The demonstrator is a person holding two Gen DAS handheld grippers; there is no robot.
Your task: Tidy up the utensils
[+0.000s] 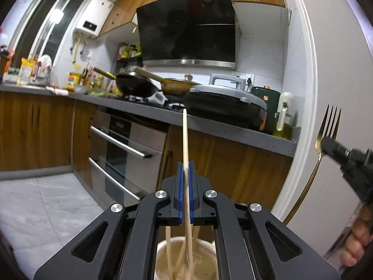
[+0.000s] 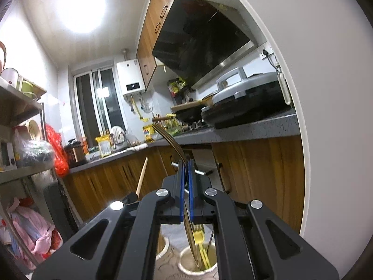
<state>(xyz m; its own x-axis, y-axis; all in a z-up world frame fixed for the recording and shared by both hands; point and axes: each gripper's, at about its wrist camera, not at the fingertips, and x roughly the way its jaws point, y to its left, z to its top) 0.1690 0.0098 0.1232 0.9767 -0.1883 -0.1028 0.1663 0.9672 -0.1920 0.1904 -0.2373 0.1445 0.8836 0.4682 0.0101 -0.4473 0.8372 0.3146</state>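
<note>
My left gripper [image 1: 185,165] is shut on a wooden chopstick [image 1: 185,140] that stands upright, its lower end in a white holder cup [image 1: 163,252] with other chopsticks. My right gripper [image 2: 185,163] is shut on a gold fork [image 2: 171,140], tines up, its handle reaching down into a second white holder cup [image 2: 184,259] that holds a yellow utensil [image 2: 200,240]. In the left wrist view the fork [image 1: 326,126] and the right gripper [image 1: 326,143] show at the right edge. In the right wrist view the chopstick [image 2: 142,177] shows at the left.
A grey counter [image 1: 233,130] carries a black wok [image 1: 137,86], a pan and a grey electric griddle [image 1: 226,100]. An oven [image 1: 126,149] sits below, a black range hood [image 1: 188,25] above. A white door frame [image 1: 307,93] stands right. Shelves with bags [image 2: 30,154] stand left.
</note>
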